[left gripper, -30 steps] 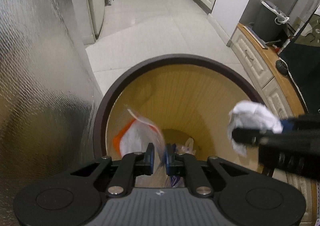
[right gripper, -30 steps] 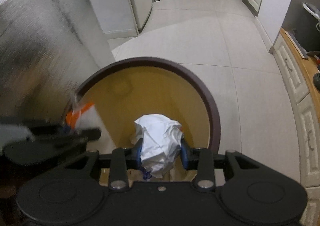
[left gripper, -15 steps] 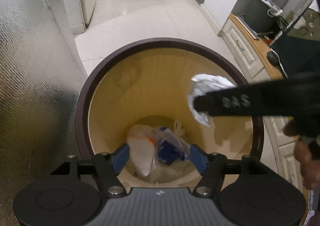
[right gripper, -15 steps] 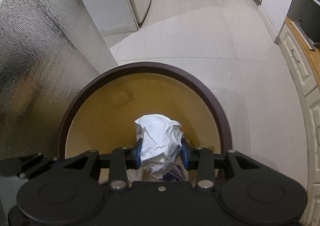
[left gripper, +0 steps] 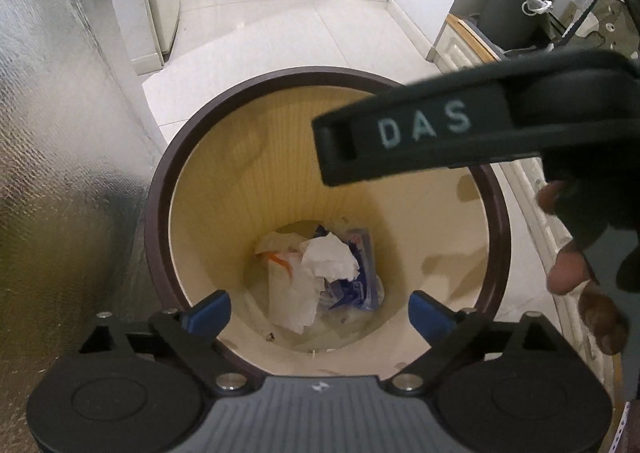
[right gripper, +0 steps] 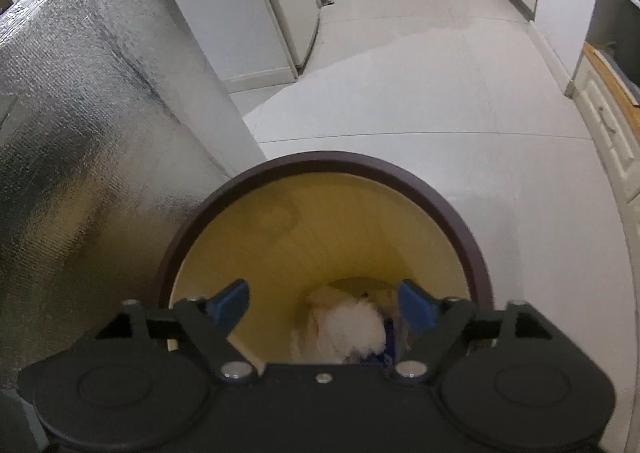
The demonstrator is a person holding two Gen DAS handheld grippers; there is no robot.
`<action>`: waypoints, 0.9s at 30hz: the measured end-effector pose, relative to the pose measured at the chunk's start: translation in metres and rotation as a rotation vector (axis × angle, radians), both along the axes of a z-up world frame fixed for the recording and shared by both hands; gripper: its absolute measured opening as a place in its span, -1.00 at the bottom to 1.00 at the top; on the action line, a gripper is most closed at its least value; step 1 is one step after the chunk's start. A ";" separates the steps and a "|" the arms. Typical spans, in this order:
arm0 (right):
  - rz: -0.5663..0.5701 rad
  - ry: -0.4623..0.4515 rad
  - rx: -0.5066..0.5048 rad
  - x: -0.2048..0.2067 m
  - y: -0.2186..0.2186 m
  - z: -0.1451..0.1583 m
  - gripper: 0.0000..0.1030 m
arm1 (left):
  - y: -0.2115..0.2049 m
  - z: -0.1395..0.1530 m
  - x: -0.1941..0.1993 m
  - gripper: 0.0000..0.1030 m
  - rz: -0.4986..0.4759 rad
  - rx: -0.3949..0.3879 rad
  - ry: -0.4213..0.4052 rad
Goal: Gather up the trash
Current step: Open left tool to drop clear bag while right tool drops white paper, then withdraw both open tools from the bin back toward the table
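Note:
A round trash bin (left gripper: 164,189) with a dark brown rim and a yellow inside stands on the floor under both grippers. At its bottom lie a crumpled white paper ball (left gripper: 330,257), a white wrapper with orange print (left gripper: 286,285) and a blue plastic bag (left gripper: 360,285). My left gripper (left gripper: 320,313) hangs over the bin's near rim, its jaws opening, with nothing between them. My right gripper (right gripper: 324,307) is over the bin too, jaws opening and empty; the white paper ball (right gripper: 354,327) shows blurred below it. The right gripper's black finger (left gripper: 408,141) crosses the left wrist view, held by a hand (left gripper: 576,265).
A tall silver foil-covered surface (right gripper: 80,141) stands close on the left of the bin. White floor tiles (right gripper: 400,93) run back to a corridor with white cabinets. A low white drawer unit with a wooden top (right gripper: 608,121) lines the right side.
Both grippers went from shut to open. The orange-and-white wrapper left the left jaws and the white paper ball left the right jaws; both now lie at the bin's bottom.

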State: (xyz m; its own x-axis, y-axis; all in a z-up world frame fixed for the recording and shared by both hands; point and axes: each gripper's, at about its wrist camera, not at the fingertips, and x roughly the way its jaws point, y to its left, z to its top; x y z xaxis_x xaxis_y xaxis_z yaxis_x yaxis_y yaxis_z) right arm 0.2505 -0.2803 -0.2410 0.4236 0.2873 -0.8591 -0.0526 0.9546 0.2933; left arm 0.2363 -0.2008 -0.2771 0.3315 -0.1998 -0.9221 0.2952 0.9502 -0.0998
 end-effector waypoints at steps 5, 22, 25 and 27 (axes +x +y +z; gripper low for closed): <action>0.029 -0.006 -0.032 -0.012 -0.002 0.005 0.94 | 0.000 0.005 -0.008 0.95 -0.014 0.008 0.004; 0.021 -0.068 -0.084 -0.064 -0.019 0.041 1.00 | 0.018 0.037 -0.038 1.00 0.017 0.010 -0.034; 0.002 -0.080 -0.095 -0.075 -0.024 0.048 1.00 | 0.023 0.046 -0.045 1.00 0.025 0.008 -0.047; -0.011 -0.088 -0.101 -0.083 -0.026 0.053 1.00 | 0.027 0.051 -0.050 1.00 0.031 0.008 -0.054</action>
